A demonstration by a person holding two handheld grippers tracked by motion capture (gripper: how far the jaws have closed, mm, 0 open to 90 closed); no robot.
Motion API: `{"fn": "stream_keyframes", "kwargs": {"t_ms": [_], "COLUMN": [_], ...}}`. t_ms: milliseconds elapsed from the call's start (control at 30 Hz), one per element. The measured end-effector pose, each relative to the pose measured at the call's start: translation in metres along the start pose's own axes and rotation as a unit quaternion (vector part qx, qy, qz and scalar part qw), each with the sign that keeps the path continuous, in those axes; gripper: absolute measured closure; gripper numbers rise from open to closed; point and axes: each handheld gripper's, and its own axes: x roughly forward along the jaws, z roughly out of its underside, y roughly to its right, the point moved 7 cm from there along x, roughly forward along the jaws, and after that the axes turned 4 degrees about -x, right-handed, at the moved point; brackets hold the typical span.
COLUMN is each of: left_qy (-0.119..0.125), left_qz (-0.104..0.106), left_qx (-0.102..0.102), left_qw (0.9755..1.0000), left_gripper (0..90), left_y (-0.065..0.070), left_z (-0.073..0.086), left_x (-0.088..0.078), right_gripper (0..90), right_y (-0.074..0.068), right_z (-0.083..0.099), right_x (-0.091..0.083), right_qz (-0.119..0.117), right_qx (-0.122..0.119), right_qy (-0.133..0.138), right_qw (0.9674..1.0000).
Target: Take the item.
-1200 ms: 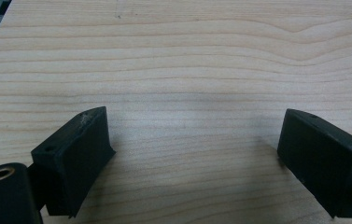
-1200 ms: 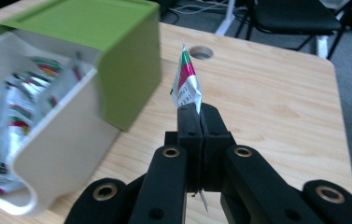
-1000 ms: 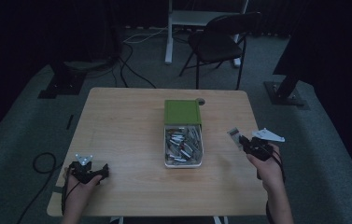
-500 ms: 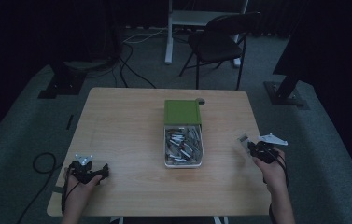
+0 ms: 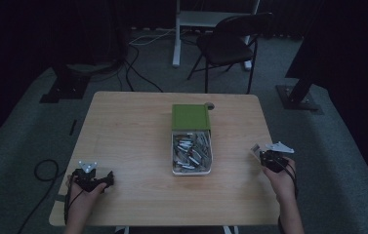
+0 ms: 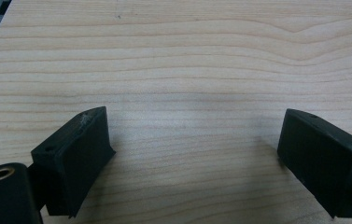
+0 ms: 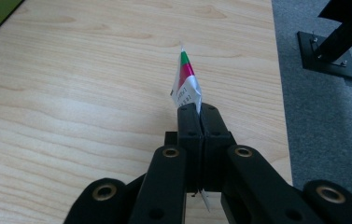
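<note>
A small white sachet (image 7: 186,84) with a red and green end stands pinched between the jaws of my right gripper (image 7: 196,109), which is shut on it just above the wood near the table's right edge. In the high view the right gripper (image 5: 264,155) shows the sachet (image 5: 255,147) at its tip. A white box (image 5: 192,153) with several similar sachets sits at the table's middle, its green lid (image 5: 190,116) behind it. My left gripper (image 5: 102,181) rests at the front left corner, and the left gripper (image 6: 192,154) stands open over bare wood.
The wooden table (image 5: 132,131) has its right edge close to my right gripper, with grey carpet (image 7: 323,107) beyond. A black chair (image 5: 230,44) and a stand base (image 5: 298,97) are behind the table. A small dark round thing (image 5: 210,105) lies beside the lid.
My right hand has come down and toward the table's front right with the sachet in its jaws. The left hand has stayed where it was.
</note>
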Motion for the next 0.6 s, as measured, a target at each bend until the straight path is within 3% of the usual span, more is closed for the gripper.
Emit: {"fn": "stream_keyframes", "kwargs": {"t_ms": [333,433,600], "left_qy": [0.000,0.000,0.000], "left_qz": [0.000,0.000,0.000], "left_qx": [0.000,0.000,0.000], "left_qw": [1.0000,1.0000,1.0000], "left_gripper": [10.2,10.2,10.2], "left_y": [0.000,0.000,0.000], "left_z": [0.000,0.000,0.000], "left_x": [0.000,0.000,0.000], "right_gripper": [88.8,88.6,88.3], "right_y": [-0.026,-0.041,-0.052], "right_z": [0.004,0.009,0.018], "right_x": [0.002,0.002,0.006], "right_qz": [-0.028,-0.048,-0.055], "right_qx": [-0.009,-0.019,-0.027], "right_qy": [-0.004,-0.004,-0.009], "right_qw": [0.9996,0.9986,0.9981]}}
